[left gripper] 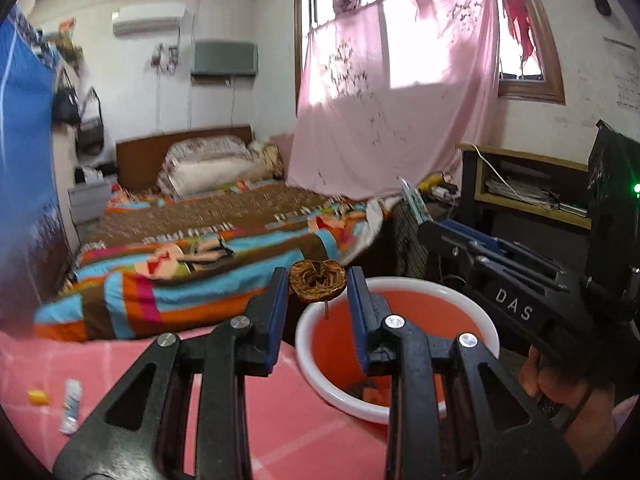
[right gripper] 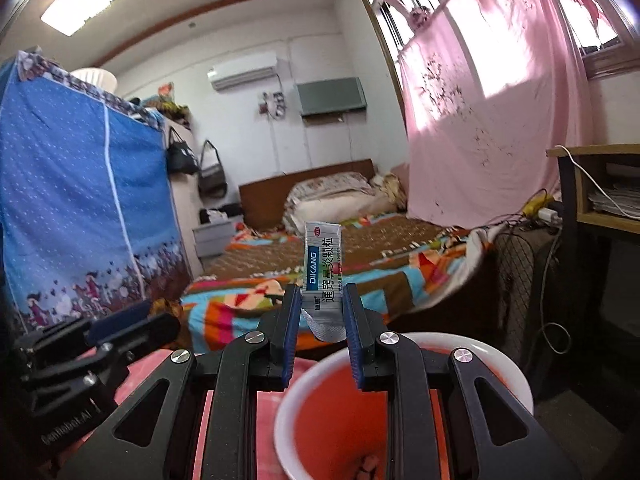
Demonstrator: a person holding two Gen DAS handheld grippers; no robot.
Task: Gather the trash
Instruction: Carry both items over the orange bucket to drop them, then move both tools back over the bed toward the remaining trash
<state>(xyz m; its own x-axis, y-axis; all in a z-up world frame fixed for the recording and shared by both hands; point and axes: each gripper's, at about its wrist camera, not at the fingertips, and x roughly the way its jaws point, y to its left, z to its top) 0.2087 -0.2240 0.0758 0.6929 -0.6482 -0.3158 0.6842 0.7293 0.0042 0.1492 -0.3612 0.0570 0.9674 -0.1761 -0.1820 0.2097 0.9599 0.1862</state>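
I've got trash in both hands, right over the bin. My left gripper is pinched narrow on a dried brown fruit core, stem dangling, just above the far rim of the white bucket with the red inside. It looks light, shrivelled and a bit crumbly, so a gentle squeeze across its middle suits it. My right gripper is closed on the lower end of a medicine sachet, which stands up from the pads, also above the bucket. It looks flimsy, slick foil, weighing almost nothing, best nipped by a flat end. On the pink cloth another sachet and a yellow scrap wait, well apart from the bucket.
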